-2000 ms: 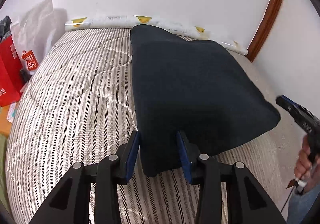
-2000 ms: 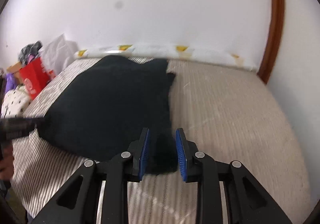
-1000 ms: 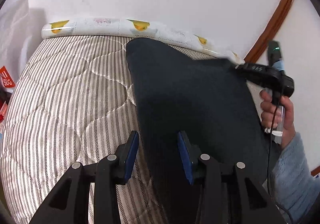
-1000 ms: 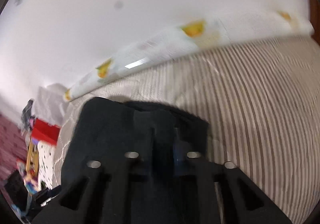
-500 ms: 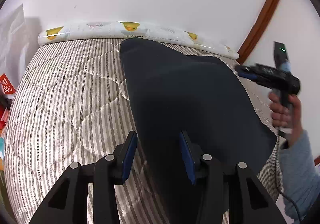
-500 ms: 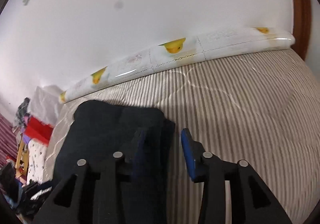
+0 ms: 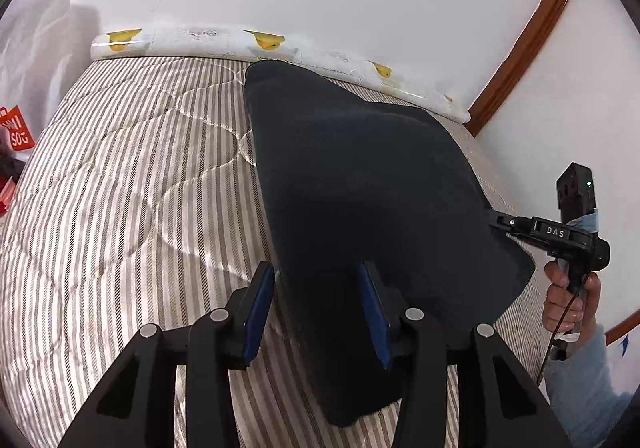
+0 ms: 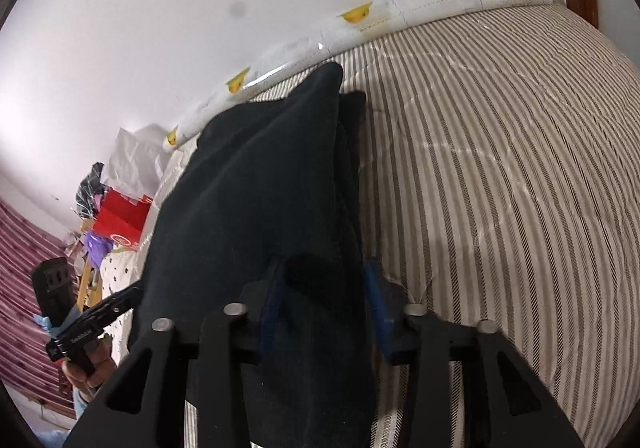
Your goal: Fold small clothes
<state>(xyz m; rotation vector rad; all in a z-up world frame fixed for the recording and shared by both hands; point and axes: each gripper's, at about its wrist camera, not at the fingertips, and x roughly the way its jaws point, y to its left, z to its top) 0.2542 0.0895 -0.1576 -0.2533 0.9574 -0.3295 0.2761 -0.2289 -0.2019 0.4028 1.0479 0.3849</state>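
A dark navy garment (image 7: pixel 360 199) is held up over the striped mattress (image 7: pixel 120 187), stretched between both grippers. My left gripper (image 7: pixel 318 312) grips its near corner, the cloth running between the blue pads. My right gripper (image 8: pixel 324 308) grips the other near corner; the cloth (image 8: pixel 260 187) hangs between and over its blue pads. The right gripper also shows in the left wrist view (image 7: pixel 516 226), biting the garment's right edge. The left gripper shows in the right wrist view (image 8: pixel 116 302) at the cloth's left edge. The garment's far end touches the mattress.
A rolled white mat with yellow duck prints (image 7: pixel 260 43) lies along the wall at the bed's far edge. Red bags and clutter (image 8: pixel 120 219) stand beside the bed's left side. A wooden door frame (image 7: pixel 528 35) is at the right.
Both grippers lifted the garment's near edge off the mattress and swung it up. The right gripper moved forward, then back down to the right, keeping the cloth taut.
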